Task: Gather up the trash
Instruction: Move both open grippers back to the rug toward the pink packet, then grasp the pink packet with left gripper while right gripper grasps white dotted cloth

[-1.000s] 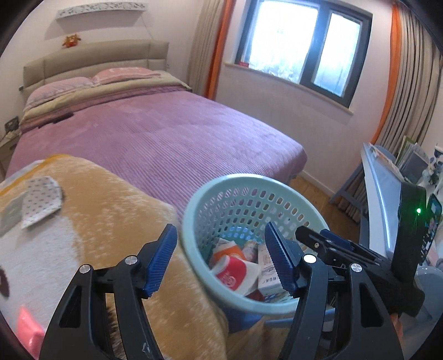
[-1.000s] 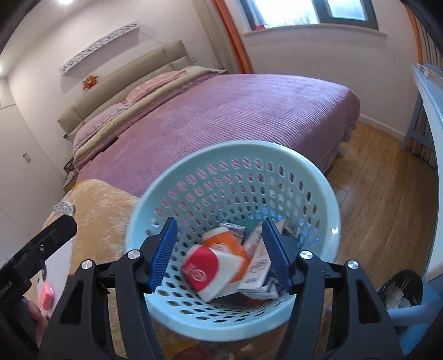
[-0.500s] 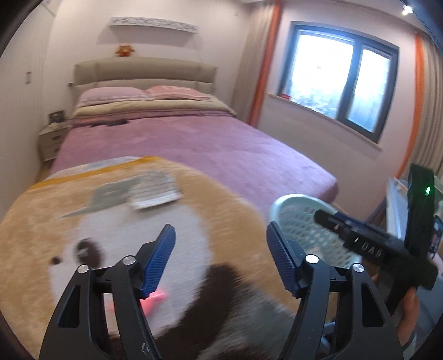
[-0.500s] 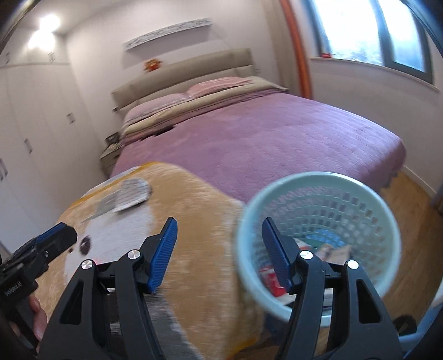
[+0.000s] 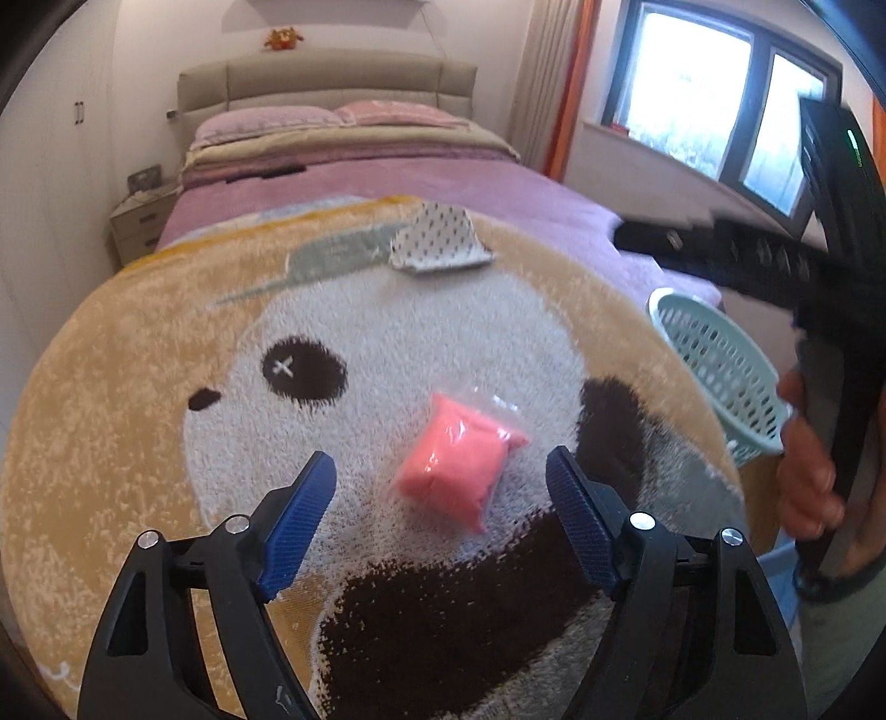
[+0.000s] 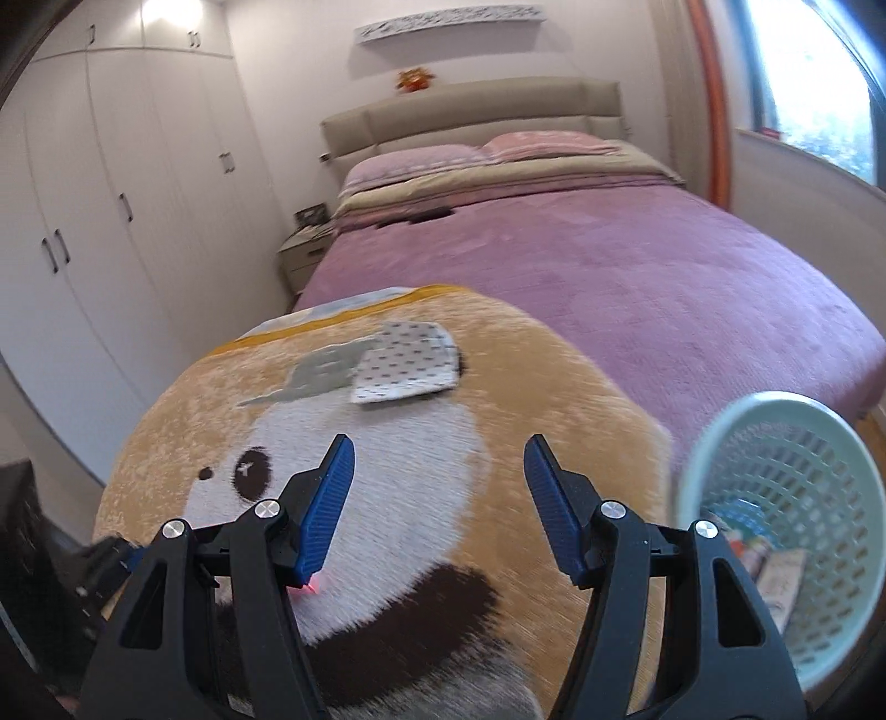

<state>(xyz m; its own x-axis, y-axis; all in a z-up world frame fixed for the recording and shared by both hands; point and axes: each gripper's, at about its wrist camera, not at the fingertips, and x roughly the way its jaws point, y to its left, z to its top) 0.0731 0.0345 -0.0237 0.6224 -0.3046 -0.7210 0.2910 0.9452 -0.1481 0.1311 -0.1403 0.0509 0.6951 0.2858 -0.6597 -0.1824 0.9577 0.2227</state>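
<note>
"What did the left camera show?"
"The left gripper (image 5: pixel 440 498) had just been opening wider, with nothing between its fingers. The pink packet (image 5: pixel 457 459) lay on the panda blanket (image 5: pixel 138 360). The basket (image 5: pixel 720 365) was partly hidden."

"And the right?"
"The right gripper (image 6: pixel 434 498) was open and empty. The packet was only a pink speck. The basket looked blurry, cut off."

Daylight floods in through the window (image 5: pixel 714 105) at two o'clock in the left wrist view, blown out to white glare. In the right wrist view a ceiling lamp (image 6: pixel 158 11) glows at eleven o'clock. The room is evenly bright with soft shadows. Fisheye bending curves walls, corners are vignetted black, and motion blur smears the basket (image 6: pixel 786 498) at four o'clock.
</note>
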